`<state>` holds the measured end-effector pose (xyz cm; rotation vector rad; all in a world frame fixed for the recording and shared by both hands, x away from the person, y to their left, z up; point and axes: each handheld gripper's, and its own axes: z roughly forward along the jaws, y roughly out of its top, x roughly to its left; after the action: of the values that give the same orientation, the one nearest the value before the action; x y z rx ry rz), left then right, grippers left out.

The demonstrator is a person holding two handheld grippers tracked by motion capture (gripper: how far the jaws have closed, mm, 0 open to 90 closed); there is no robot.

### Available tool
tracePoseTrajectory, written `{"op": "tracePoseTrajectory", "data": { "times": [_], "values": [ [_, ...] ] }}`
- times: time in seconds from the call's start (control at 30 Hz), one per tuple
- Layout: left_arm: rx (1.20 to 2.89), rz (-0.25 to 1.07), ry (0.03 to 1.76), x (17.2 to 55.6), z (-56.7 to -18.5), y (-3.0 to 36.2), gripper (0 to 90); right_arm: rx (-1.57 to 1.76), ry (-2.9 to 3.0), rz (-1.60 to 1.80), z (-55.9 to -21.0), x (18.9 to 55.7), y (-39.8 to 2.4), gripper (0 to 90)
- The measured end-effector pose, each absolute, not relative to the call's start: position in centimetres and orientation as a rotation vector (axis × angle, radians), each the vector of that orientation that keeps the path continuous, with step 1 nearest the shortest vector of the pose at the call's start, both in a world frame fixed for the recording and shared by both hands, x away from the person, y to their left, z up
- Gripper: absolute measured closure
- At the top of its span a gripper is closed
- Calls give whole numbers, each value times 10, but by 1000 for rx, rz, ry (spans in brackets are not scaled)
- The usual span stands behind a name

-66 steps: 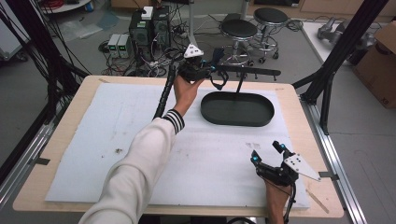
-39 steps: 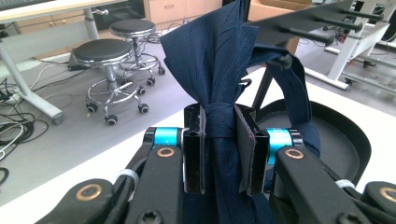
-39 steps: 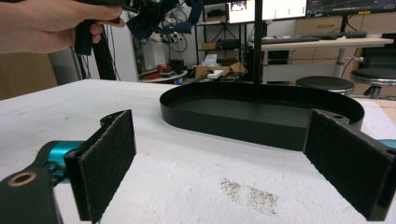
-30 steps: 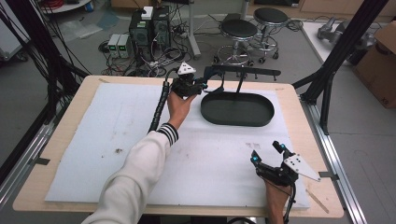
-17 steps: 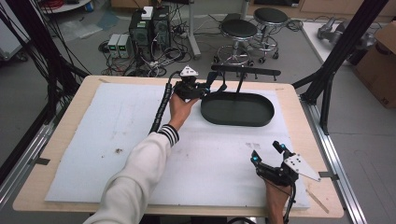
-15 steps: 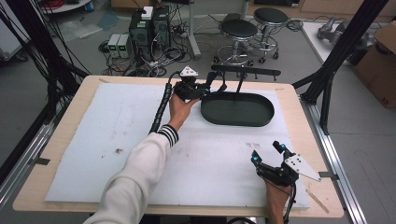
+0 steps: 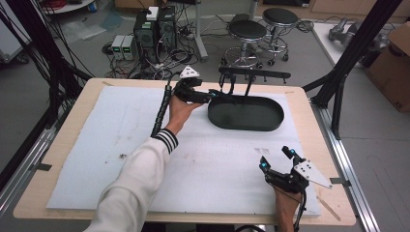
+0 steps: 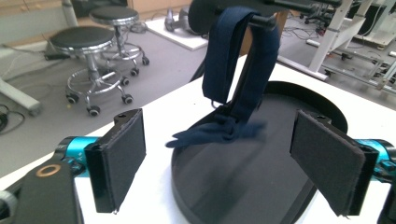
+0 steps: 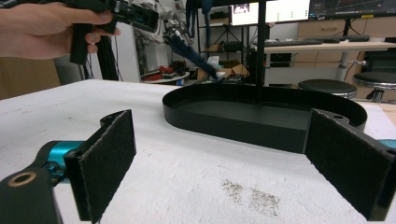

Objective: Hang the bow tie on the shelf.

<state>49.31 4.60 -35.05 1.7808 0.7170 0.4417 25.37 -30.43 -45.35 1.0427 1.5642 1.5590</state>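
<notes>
The left tongs had just spread, the navy strap loose between them at frame centre, draped over the rack bar above the black tray. The right tongs stood spread and empty at lower right, near the desk edge.

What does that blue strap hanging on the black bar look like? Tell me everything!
The blue strap is dark navy and looks like soft woven fabric. It is draped over the black bar, both halves hanging down. Its lower end is bunched and blurred just above the black tray. The left tool stands open before it, its pads not touching.
</notes>
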Motion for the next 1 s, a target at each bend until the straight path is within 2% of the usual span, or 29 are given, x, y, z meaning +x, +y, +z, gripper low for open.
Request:
{"op": "tracePoseTrajectory", "data": {
  "times": [0.17, 0.3, 0.47, 0.6, 0.63, 0.8, 0.97, 1.0],
  "values": [
    [1749, 426, 667, 478, -348, 67, 184, 1049, 1565, 1559, -454, 253, -303, 84],
    [1742, 412, 583, 444, -346, 104, 185, 1030, 1558, 1552, -454, 252, -303, 84],
    [1702, 424, 547, 413, -345, 139, 184, 1035, 1558, 1548, -454, 252, -303, 84],
    [1617, 443, 532, 378, -350, 187, 186, 1031, 1554, 1541, -454, 251, -302, 84],
    [1617, 443, 532, 378, -350, 187, 187, 1026, 1555, 1538, -454, 251, -302, 84],
    [1554, 492, 561, 341, -369, 239, 188, 1036, 1555, 1536, -454, 252, -302, 84],
    [1511, 557, 569, 315, -387, 263, 189, 1039, 1551, 1537, -454, 252, -302, 84],
    [1494, 582, 587, 301, -400, 274, 189, 1042, 1551, 1537, -454, 252, -302, 84]
  ]
}}
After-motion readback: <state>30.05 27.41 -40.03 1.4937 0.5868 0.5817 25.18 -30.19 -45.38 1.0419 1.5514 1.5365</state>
